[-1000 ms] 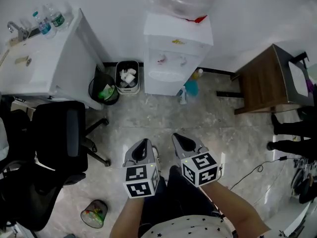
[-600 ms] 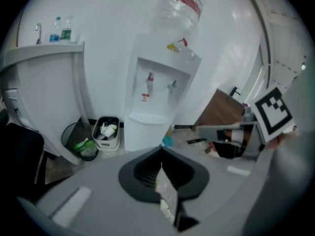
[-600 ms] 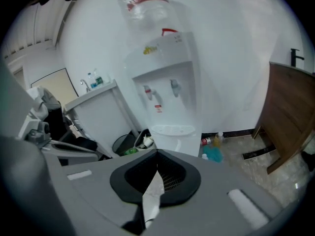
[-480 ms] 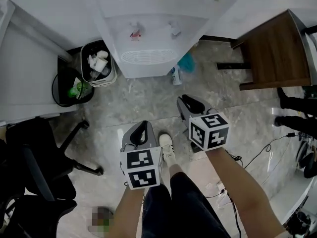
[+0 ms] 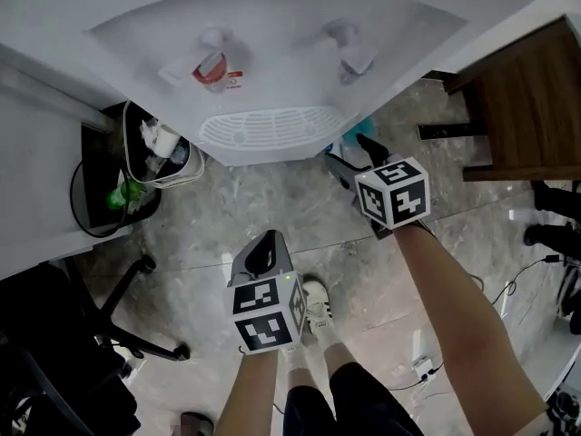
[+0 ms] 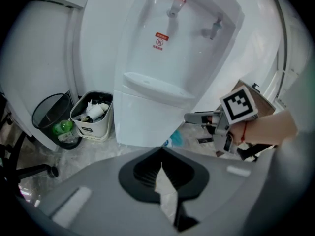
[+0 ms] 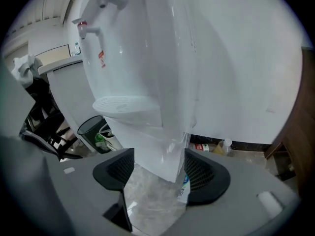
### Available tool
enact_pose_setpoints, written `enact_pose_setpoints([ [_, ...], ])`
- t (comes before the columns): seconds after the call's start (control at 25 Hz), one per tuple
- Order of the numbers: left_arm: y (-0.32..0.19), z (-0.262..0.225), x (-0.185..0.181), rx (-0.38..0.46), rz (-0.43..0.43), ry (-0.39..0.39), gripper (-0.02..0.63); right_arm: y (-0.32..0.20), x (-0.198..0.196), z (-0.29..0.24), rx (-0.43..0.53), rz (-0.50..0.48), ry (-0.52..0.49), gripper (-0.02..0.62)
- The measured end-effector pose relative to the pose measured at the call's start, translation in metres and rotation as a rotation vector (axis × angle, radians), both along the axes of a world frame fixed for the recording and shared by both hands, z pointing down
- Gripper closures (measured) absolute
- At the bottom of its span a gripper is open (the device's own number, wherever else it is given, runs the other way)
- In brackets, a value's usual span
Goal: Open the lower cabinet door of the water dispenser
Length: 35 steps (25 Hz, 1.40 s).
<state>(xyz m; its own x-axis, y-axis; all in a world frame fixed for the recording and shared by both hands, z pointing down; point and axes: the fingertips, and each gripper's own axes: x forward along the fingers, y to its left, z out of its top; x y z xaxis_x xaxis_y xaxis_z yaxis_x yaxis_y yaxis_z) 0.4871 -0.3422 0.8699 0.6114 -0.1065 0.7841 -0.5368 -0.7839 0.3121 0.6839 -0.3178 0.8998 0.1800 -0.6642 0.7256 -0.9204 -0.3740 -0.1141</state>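
The white water dispenser (image 5: pixel 272 44) fills the top of the head view, and its drip tray (image 5: pixel 263 130) hides the lower cabinet door from there. That door (image 6: pixel 142 119) shows as a plain white panel under the tray in the left gripper view. My right gripper (image 5: pixel 352 155) is low beside the dispenser's right front corner, and its jaws are opening. The cabinet's corner edge (image 7: pixel 162 151) shows in the gap of the right gripper (image 7: pixel 158 168), with neither pad pressing on it. My left gripper (image 5: pixel 263 254) hangs back over the floor, shut and empty.
A white bin (image 5: pixel 159 153) full of rubbish and a black bin (image 5: pixel 109 198) stand left of the dispenser. An office chair (image 5: pixel 54 352) is at the lower left and a wooden table (image 5: pixel 526 107) at the right. Bottles (image 7: pixel 209 147) lie on the floor by the wall.
The view has dropped close to the dispenser. Both grippers sank and moved toward it, the right one further, up to its right corner. The right jaws went from shut to wide apart.
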Motion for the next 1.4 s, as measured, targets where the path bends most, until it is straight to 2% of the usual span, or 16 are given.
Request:
enact_pose_setpoints([
  [0.24, 0.000, 0.016, 0.016, -0.012, 0.010, 0.014, 0.598, -0.029, 0.025, 0.013, 0.040, -0.026, 0.026, 0.274],
  [0.4, 0.002, 0.020, 0.015, -0.007, 0.022, 0.004, 0.598, -0.030, 0.021, 0.014, 0.056, -0.006, 0.025, 0.279],
  [0.56, 0.007, 0.018, 0.012, -0.006, 0.034, 0.001, 0.600, -0.021, 0.014, 0.014, 0.023, 0.000, 0.022, 0.292],
  [0.64, 0.009, 0.016, 0.007, 0.002, 0.040, 0.001, 0.600, -0.009, 0.001, 0.014, 0.007, 0.003, 0.019, 0.322],
  [0.84, 0.023, 0.012, -0.013, 0.012, 0.056, 0.009, 0.600, 0.027, -0.064, 0.012, -0.002, -0.009, -0.024, 0.365],
  [1.08, 0.037, 0.014, -0.064, 0.034, 0.066, 0.005, 0.600, 0.047, -0.165, 0.007, 0.034, -0.023, -0.145, 0.407],
  [1.28, 0.022, 0.031, -0.121, 0.025, -0.001, -0.058, 0.600, 0.032, -0.247, 0.003, 0.069, -0.092, -0.236, 0.446],
  [1.4, 0.011, 0.036, -0.148, 0.021, -0.040, -0.070, 0.600, 0.016, -0.282, 0.005, 0.068, -0.098, -0.270, 0.505],
])
